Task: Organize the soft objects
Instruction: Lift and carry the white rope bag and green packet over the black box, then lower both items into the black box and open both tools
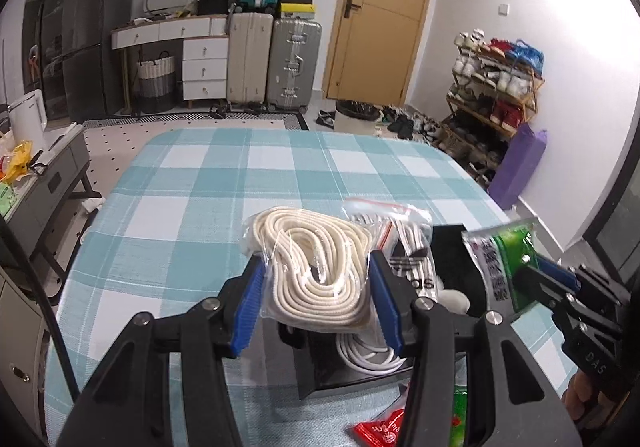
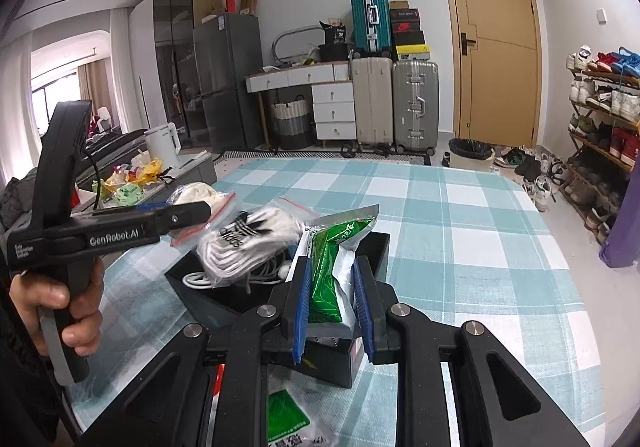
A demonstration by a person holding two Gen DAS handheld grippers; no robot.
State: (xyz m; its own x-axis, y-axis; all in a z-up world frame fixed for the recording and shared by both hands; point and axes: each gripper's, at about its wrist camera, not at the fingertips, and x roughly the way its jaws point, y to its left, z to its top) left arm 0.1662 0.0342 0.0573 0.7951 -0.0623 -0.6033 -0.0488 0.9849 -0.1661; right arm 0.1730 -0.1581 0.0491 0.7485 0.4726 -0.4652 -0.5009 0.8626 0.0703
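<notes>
Box (image 2: 372, 247): black, open-topped, on the checked worktop (image 1: 192, 183); the landmark for all below.
In the box: a white cable coil (image 1: 370, 357) on the bottom, and a zip bag of white Adidas socks (image 2: 244, 243) leaning over its left rim.
Left gripper (image 1: 316, 303): pads closed on a clear bag of cream rope (image 1: 316, 267), held above the box's left half.
Right gripper (image 2: 332, 307): pads pinching a green packet (image 2: 332, 275), above the box's near right corner.
Packet axis: long axis runs away from the camera, far end tipped up over the box.
Rope bag: coils face up, bag lies roughly flat between the pads.
Hard to make out: a red packet (image 1: 380, 429) and a green-white packet (image 2: 292, 423) lie just before the box, both cut off by the grippers; the box's inside is mostly hidden.
</notes>
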